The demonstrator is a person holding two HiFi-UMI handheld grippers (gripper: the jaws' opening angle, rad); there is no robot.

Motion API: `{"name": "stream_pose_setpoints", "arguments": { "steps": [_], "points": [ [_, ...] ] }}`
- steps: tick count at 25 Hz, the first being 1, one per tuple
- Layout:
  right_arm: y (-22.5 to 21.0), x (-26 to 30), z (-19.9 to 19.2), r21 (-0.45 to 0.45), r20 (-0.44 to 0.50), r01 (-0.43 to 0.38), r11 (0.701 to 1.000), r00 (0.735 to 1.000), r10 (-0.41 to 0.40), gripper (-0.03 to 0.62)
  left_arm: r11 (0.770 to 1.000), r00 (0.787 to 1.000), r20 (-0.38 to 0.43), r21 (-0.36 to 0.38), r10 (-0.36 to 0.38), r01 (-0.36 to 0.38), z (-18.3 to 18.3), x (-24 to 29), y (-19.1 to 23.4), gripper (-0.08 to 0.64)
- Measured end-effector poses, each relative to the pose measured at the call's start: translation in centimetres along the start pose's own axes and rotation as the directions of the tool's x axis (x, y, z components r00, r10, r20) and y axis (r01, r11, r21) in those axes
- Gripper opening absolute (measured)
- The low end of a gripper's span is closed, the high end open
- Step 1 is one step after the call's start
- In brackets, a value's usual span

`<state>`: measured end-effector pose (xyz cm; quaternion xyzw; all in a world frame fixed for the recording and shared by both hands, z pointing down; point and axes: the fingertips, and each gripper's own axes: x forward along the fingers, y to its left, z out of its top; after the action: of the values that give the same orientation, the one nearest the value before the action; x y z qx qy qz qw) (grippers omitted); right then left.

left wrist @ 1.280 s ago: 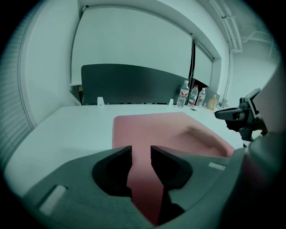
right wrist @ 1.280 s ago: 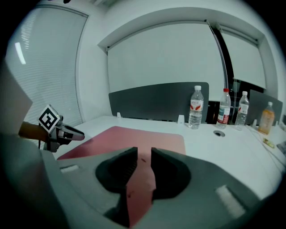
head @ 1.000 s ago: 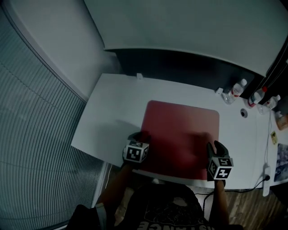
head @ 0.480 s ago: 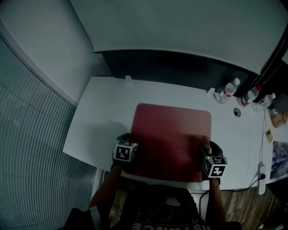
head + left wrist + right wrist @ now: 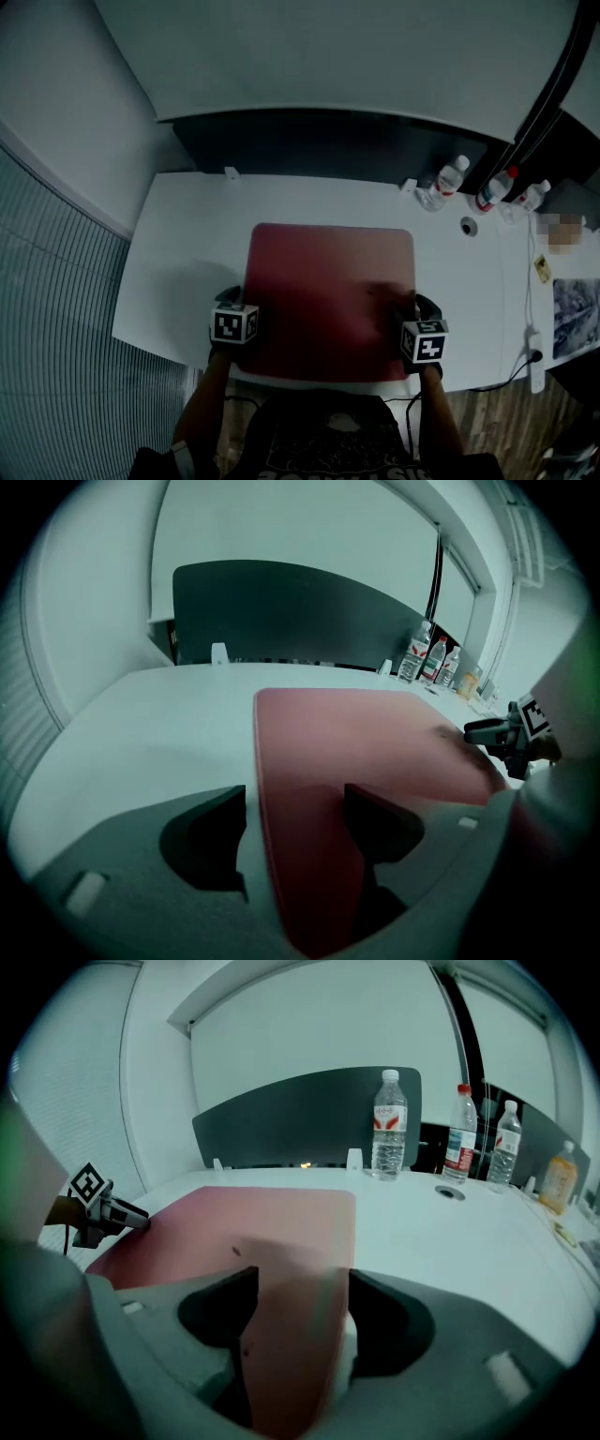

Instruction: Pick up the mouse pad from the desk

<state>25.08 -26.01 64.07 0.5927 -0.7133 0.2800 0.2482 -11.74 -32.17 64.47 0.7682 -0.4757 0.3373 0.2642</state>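
A dark red mouse pad [image 5: 328,281] lies flat on the white desk [image 5: 187,234]. My left gripper [image 5: 238,302] is at the pad's near left edge and my right gripper [image 5: 418,309] at its near right edge. In the left gripper view the left gripper [image 5: 295,803] is open, its jaws have just been opening, and the mouse pad [image 5: 366,733] has its left edge running between them. In the right gripper view the right gripper [image 5: 302,1288] is open too, jaws just been opening, astride the right edge of the mouse pad [image 5: 253,1218]. No pad presses on it.
A dark partition panel [image 5: 319,141] stands along the desk's far edge. Three water bottles [image 5: 448,178] stand at the back right beside a cable grommet [image 5: 469,226]. A power strip [image 5: 534,352] lies at the right end. The person's body is close to the near edge.
Both grippers have sunk a little toward the desk at the pad's near sides, the right one more. The head camera has swung, so the pad sits further left in the picture.
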Motion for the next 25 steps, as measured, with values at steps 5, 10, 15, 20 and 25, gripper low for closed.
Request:
{"name": "stream_pose_setpoints", "arguments": {
  "steps": [5, 10, 15, 20, 25],
  "points": [
    [-0.4, 0.7, -0.3, 0.006, -0.026, 0.029, 1.000, 0.999, -0.028, 0.308, 1.000, 1.000, -0.026, -0.020, -0.012, 0.011, -0.6, 0.2, 0.0, 0.313],
    [-0.3, 1.1, -0.7, 0.032, -0.056, 0.018, 0.999, 0.998, -0.016, 0.308, 1.000, 1.000, -0.019, -0.015, -0.008, 0.008, -0.6, 0.4, 0.1, 0.311],
    [-0.8, 0.8, -0.9, 0.027, -0.064, 0.033, 0.999, 0.997, -0.032, 0.307, 1.000, 1.000, -0.017, -0.002, 0.000, 0.000, -0.4, 0.4, -0.6, 0.291],
    [-0.6, 0.8, -1.0, 0.041, -0.074, 0.040, 0.998, 0.997, -0.037, 0.302, 1.000, 1.000, -0.022, -0.003, 0.014, -0.014, -0.4, 0.3, -0.3, 0.273],
    [0.0, 0.7, -0.6, 0.024, -0.058, 0.033, 0.999, 0.998, -0.032, 0.273, 1.000, 0.999, -0.031, -0.004, 0.024, -0.024, -0.5, -0.1, -0.4, 0.247]
  ]
}}
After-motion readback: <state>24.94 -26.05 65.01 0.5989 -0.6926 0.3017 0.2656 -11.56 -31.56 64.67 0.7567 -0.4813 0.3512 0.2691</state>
